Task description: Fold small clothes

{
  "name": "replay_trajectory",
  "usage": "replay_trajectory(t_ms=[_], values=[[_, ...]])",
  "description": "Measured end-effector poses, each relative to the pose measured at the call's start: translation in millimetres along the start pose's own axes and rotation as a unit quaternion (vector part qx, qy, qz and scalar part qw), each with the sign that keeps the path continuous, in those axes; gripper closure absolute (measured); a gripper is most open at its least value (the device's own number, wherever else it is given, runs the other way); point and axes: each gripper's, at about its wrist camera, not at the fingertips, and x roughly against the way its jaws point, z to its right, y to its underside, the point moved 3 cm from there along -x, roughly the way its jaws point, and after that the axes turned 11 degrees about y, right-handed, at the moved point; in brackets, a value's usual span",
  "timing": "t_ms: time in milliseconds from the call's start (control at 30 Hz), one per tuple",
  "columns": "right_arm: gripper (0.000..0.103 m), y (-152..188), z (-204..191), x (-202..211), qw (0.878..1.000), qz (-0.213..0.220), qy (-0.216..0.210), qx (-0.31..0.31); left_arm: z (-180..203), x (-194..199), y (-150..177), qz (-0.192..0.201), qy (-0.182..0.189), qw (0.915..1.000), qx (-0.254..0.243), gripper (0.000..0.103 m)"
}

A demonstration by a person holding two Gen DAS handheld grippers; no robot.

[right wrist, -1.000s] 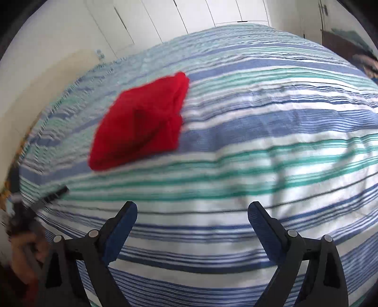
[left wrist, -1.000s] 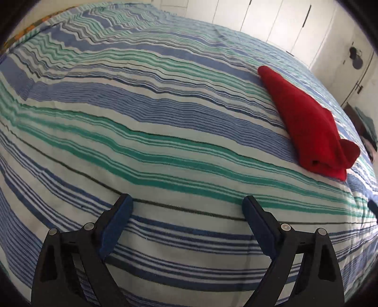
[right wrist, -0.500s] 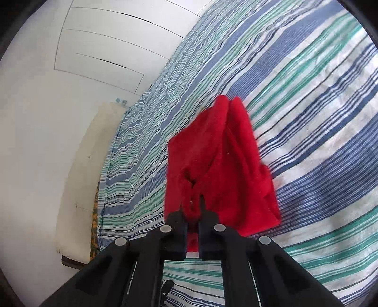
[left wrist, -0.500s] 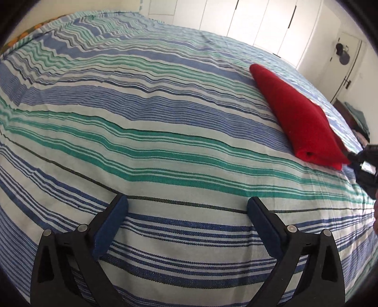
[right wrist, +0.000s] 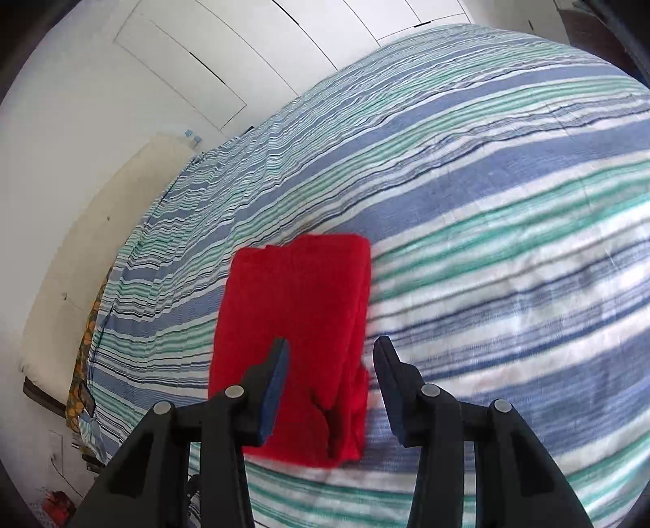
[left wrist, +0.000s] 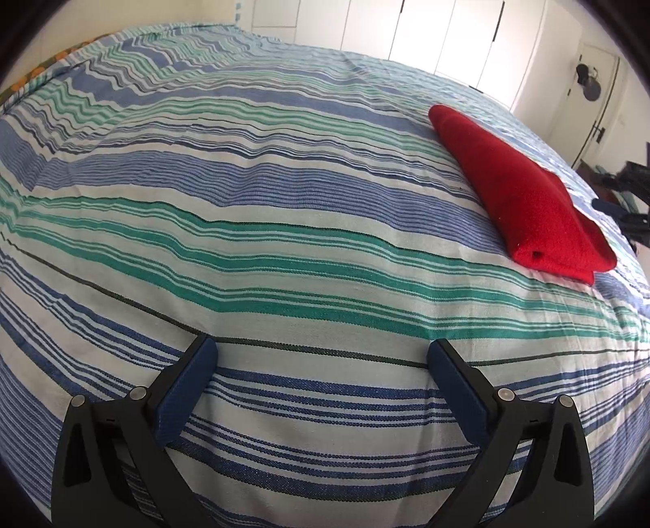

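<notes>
1. Red garment (right wrist: pixel 296 325) is lying folded on the bed (right wrist: pixel 508 182), near its right edge
2. Right gripper (right wrist: pixel 331 357) jaws have just been opening, straddling the cloth without pinching; left gripper (left wrist: pixel 321 359) is hanging wide, empty
3. Soft, light, floppy; pinching a doubled folded edge looks best

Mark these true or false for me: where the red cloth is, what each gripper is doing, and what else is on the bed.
1. The red cloth lies folded on the striped bed. True.
2. The left gripper grips the cloth. False: it is open over bare cover, with the cloth off to its right.
3. The right gripper is clamped on the cloth. False: its jaws have just been opening and the pads stand clear above it.
4. The cloth hangs off the bed's edge. False: it rests wholly on the cover.
5. White cupboard doors stand beyond the bed. True.
</notes>
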Motion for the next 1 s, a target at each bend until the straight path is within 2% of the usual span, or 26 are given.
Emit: replay_trajectory(t_ms=[100,133,167,200,233,300,333,400,433,500,533,567,667,733,800,833,900,933,967,1000], values=[[0.06,-23.9,-0.2,-43.1,0.999,-0.03,0.031,0.013,0.1,0.0,0.0,0.0,0.0,1.0,0.0,0.001],[0.065,-26.5,0.9,-62.7,0.998,-0.054,0.042,0.014,-0.1,0.1,-0.1,0.0,0.0,1.0,0.0,0.001],[0.086,-27.7,-1.3,-78.1,0.996,-0.072,0.052,0.02,0.1,0.1,0.0,0.0,0.0,1.0,0.0,0.001],[0.097,-29.2,-5.3,-83.9,0.996,-0.067,0.058,0.032,0.1,0.1,0.0,0.0,0.0,1.0,0.0,0.001],[0.097,-33.2,-13.5,-79.6,0.997,-0.042,0.041,0.043,0.1,0.2,-0.1,0.0,0.001,1.0,0.0,0.001],[0.097,-36.6,-21.1,-67.6,0.999,0.002,-0.025,0.034,0.2,-0.4,-0.3,0.001,0.001,1.0,0.0,0.001],[0.097,-34.8,-17.8,-70.3,0.999,0.003,-0.021,0.023,0.2,-1.3,-0.1,0.0,0.0,1.0,-0.001,0.001],[0.093,-24.1,4.2,-92.5,0.998,-0.045,0.04,0.0,0.9,-1.6,-0.4,-0.001,-0.003,1.0,-0.003,0.001],[0.088,-19.4,13.6,-99.9,0.997,-0.064,0.051,-0.007,0.7,-1.6,-0.3,-0.001,-0.003,1.0,-0.003,0.001],[0.086,-21.2,17.4,-88.3,0.998,-0.04,0.054,0.001,0.1,-1.9,-0.7,-0.001,-0.002,1.0,-0.002,0.001],[0.071,-21.9,16.2,-78.1,0.998,-0.027,0.063,0.009,0.1,-2.1,-0.5,-0.001,-0.003,1.0,-0.003,0.001],[0.067,-21.8,12.9,-66.4,0.998,-0.018,0.06,0.016,0.8,-2.6,-0.4,-0.001,-0.004,1.0,-0.004,0.001],[0.067,-11.7,-10.2,-20.7,0.997,0.02,0.02,0.066,2.4,-2.2,0.7,0.0,-0.005,1.0,-0.004,0.0],[0.067,8.5,-29.9,4.7,0.995,0.028,-0.046,0.088,2.6,-2.2,0.9,0.0,-0.006,1.0,-0.005,0.001],[0.069,35.7,-39.7,9.3,0.99,0.013,-0.114,0.082,2.8,-2.0,1.4,0.0,-0.007,1.0,-0.006,0.001],[0.073,50.9,-37.4,0.3,0.991,-0.003,-0.107,0.081,2.8,-1.9,1.4,-0.001,-0.008,1.0,-0.006,0.001],[0.075,79.6,-15.5,-37.9,0.995,-0.061,-0.019,0.074,3.2,-2.3,1.1,-0.004,-0.01,0.9999,-0.007,0.001],[0.094,92.6,-0.7,-52.9,0.995,-0.084,-0.006,0.052,3.6,-2.2,0.9,-0.005,-0.011,0.9999,-0.008,0.001],[0.102,95.7,9.6,-51.7,0.997,-0.065,-0.023,0.023,4.0,-2.0,0.9,-0.006,-0.012,0.9999,-0.008,0.001],[0.103,94.7,15.0,-47.3,0.998,-0.053,-0.034,0.002,4.2,-1.9,1.2,-0.006,-0.013,0.9999,-0.009,0.001]])
